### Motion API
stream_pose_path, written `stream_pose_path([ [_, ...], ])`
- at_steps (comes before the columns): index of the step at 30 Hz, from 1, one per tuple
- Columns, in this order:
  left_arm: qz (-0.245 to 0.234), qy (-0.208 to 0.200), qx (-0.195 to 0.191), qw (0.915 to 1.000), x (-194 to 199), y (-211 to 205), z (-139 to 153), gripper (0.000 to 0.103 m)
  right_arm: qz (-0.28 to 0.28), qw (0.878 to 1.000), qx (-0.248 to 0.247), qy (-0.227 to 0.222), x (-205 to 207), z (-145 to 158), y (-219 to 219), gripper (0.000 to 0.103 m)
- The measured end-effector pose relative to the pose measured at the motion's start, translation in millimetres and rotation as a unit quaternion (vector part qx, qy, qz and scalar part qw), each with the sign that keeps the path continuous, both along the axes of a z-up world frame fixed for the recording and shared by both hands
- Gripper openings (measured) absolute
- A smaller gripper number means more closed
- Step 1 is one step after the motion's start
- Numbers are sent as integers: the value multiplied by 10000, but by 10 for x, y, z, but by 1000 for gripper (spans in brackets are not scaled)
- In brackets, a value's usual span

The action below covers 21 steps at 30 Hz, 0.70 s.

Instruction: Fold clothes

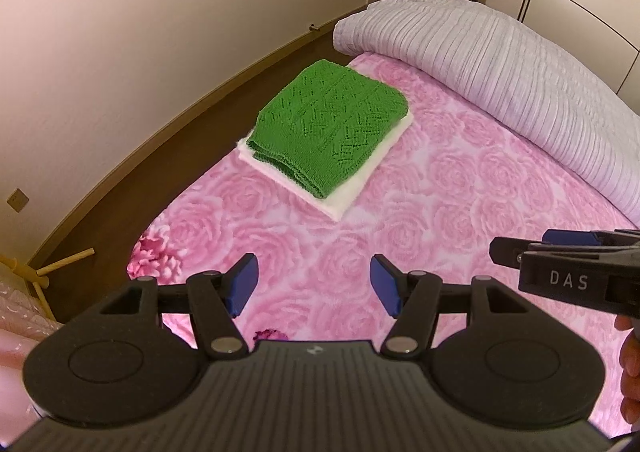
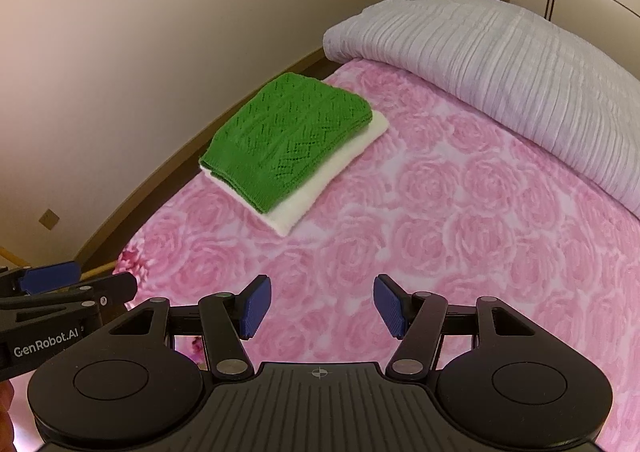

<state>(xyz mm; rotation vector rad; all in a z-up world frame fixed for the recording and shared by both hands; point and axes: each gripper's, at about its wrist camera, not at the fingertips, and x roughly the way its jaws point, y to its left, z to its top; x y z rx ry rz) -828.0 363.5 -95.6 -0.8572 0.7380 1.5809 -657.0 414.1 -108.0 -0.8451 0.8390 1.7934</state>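
Carrier: bed spread with a pink rose-patterned plush blanket [image 1: 400, 212], soft and deep-piled.
Task item, upper: green open-work knitted garment [image 1: 332, 124], folded into a neat rectangle, zigzag lace pattern on top, folded edges stacked at its near end.
Task item, lower: white fleecy folded cloth [image 1: 352, 192], lying squarely beneath the green knit, its margin showing along the near and right sides.
Position: the stack sits close to the bed's left edge, toward the wall, well apart from both grippers.
Other bedding: grey ribbed quilt [image 2: 500, 72] rolled along the far edge of the bed.
Left gripper [image 1: 314, 284]: jaws released, blue pads wide apart, nothing between them, hovering over the bed's near edge.
Right gripper [image 2: 320, 306]: jaws likewise released and empty, just beside the left.
Handling, judged: both items light, limp and stretchy; the open knit may snag on a pad or sag out of shape if lifted by one corner. Best taken at the layered folded edge, or at two corners together.
Condition: both garments lie folded and stacked; no loose clothing in view.
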Motion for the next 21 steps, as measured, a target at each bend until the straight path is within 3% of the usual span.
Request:
stream_pose_path([
  [21, 227, -27, -321, 9992, 49, 483, -257, 58, 352, 9991, -199, -106, -40, -226, 536, 61],
])
